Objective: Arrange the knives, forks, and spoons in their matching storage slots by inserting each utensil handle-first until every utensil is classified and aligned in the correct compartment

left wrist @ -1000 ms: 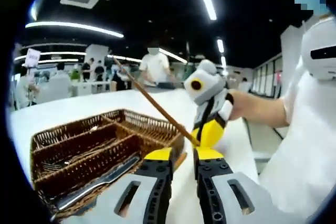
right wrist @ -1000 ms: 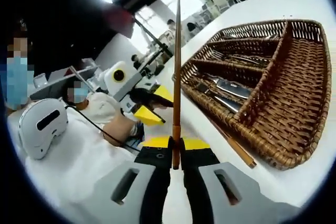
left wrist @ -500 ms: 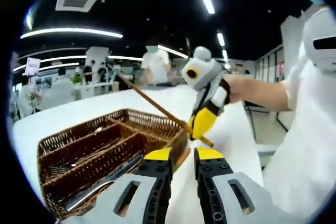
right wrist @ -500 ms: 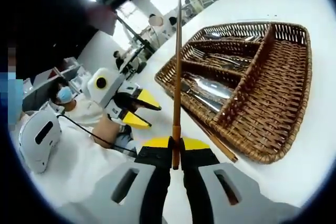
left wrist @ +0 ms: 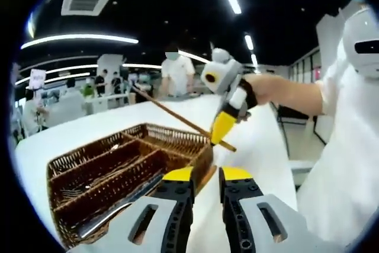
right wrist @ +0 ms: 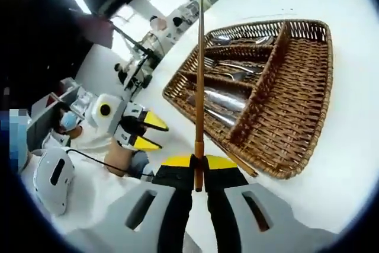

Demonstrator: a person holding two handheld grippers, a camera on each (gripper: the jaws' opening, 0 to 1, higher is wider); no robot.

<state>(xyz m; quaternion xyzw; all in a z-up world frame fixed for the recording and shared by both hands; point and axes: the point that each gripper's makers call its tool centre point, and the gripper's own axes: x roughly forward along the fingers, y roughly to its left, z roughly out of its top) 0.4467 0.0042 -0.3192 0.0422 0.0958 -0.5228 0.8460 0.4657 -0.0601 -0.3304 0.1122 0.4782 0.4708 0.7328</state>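
A wooden chopstick (right wrist: pixel 200 81) was held clamped between the jaws of the right gripper (right wrist: pixel 199 167), gripped near its thicker end and pointing straight away from the camera, its thin tip reaching over the far side of the wicker tray (right wrist: pixel 314 111). In the left gripper view the same right gripper (left wrist: pixel 224 127) was seen raised above the white table (left wrist: pixel 71 128), just beyond the tray's (left wrist: pixel 204 158) right end, with the chopstick (left wrist: pixel 177 118) slanting up and to the left from its yellow jaws. It was carried by a person's hand (left wrist: pixel 260 90), the forearm reaching in from the right.

The left gripper (left wrist: pixel 205 176) was seen with its jaws set apart and nothing between them, hovering near the tray's right near corner. In the right gripper view it (right wrist: pixel 144 131) was seen to the left of the tray, likewise parted and empty.

The tray was divided by wicker walls into long slots and one wider compartment. Knives (right wrist: pixel 222 100) were seen lying in the slot nearest the left gripper, forks (right wrist: pixel 234 68) in the next one, and further metal cutlery (right wrist: pixel 237 39), too small to be told apart, in the farthest. The wide compartment at the right end was seen bare. A second chopstick (right wrist: pixel 240 161) lay on the table just beside the tray's near edge.

People were seen standing and sitting at other tables in the far background.
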